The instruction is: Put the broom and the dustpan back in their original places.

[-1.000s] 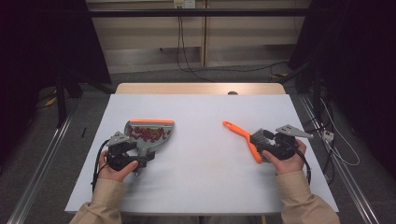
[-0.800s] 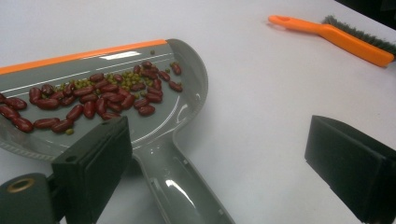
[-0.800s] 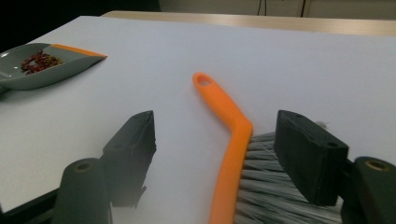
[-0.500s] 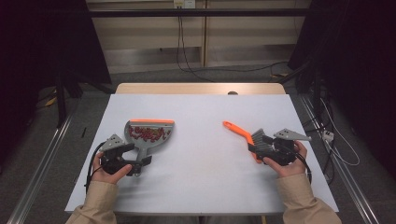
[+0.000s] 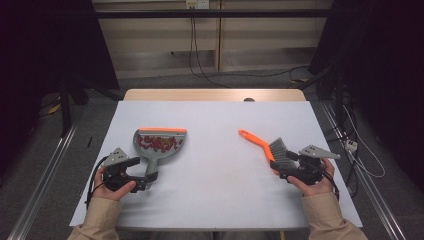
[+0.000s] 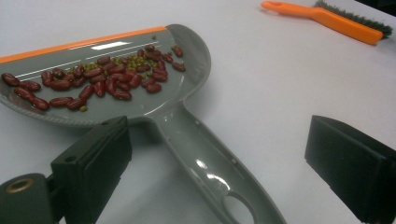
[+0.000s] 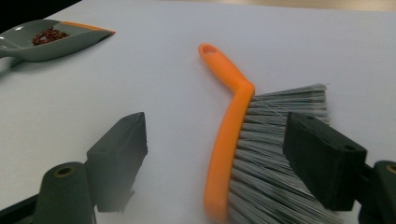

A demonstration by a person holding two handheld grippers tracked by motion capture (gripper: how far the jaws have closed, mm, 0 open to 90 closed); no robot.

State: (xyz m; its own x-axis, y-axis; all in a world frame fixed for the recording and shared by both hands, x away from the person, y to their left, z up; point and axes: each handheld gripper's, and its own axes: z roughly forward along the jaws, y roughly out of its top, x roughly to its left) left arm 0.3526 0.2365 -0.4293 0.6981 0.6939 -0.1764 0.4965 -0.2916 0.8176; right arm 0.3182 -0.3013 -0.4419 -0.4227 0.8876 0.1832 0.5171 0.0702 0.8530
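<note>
Both tools have let go: right tool [image 5: 287,167] has just opened off the brush [image 5: 272,150]; left tool [image 5: 142,175] stands open, dustpan [image 5: 159,145] of beans resting on the tabletop [image 5: 215,130]; sweeping looks complete.

A grey plastic dustpan with an orange front lip [image 5: 159,145] lies on the left half of the white surface [image 5: 215,125], its lip toward the far edge and its handle toward the person. A heap of red-brown beans mixed with small green ones [image 6: 100,79] lies inside its pan. The left tongs [image 5: 135,176] sit at the near end of that handle, one jaw on either side of it, apart from it. Well to the right lies an orange-handled hand brush with grey bristles [image 5: 267,150], its handle pointing far-left and its bristles facing right. The right tongs [image 5: 284,167] sit at the brush's near end, jaws straddling the head.
</note>
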